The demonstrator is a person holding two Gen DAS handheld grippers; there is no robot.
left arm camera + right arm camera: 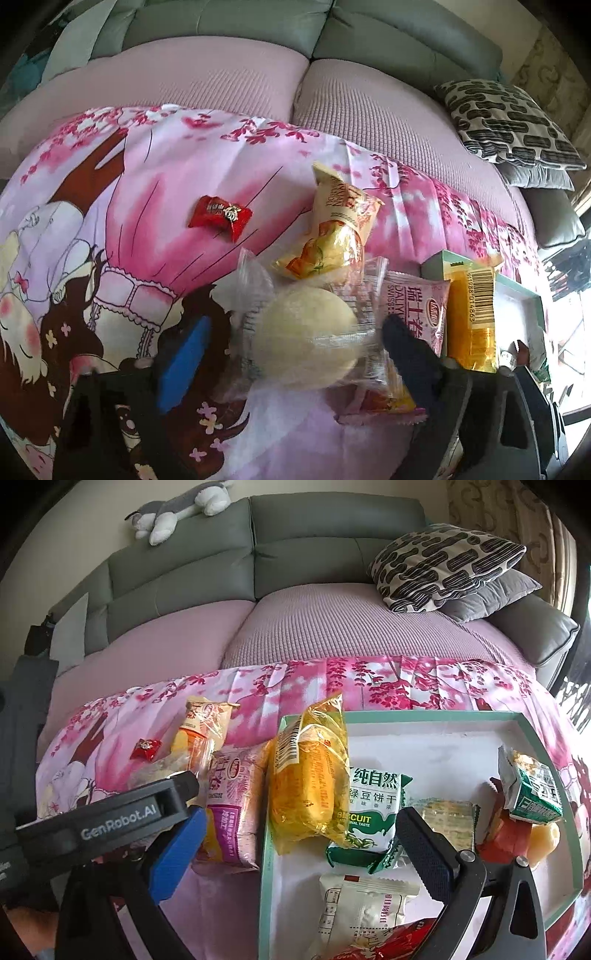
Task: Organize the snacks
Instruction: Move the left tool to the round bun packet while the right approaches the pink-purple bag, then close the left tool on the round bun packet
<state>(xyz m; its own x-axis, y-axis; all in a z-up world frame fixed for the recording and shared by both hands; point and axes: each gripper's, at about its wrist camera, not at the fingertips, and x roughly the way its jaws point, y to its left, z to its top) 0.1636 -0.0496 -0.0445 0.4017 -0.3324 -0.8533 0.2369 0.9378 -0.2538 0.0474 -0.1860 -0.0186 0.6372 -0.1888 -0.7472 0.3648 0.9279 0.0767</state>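
Observation:
A round pale bun in a clear wrapper [306, 339] lies on the pink printed cloth [166, 192], between the fingers of my left gripper [295, 325]. The blue pad [184, 365] stands a little clear of the wrapper, and the dark finger [406, 354] is at its other edge. That gripper's black body [110, 812] also shows in the right wrist view. My right gripper [303, 816] is open above the teal-rimmed white tray [406, 716] and holds nothing. A yellow cake pack [310, 786] lies across the tray's left rim, and a green biscuit pack [373, 812] lies beside it.
On the cloth lie a red candy [220, 216], a cream-and-yellow pack [332, 229] and a pink roll pack [417, 306]. The tray also holds a white pack [362, 912] and a green-white pack [532, 786]. Behind are the sofa, patterned cushions [443, 565] and a plush toy [177, 509].

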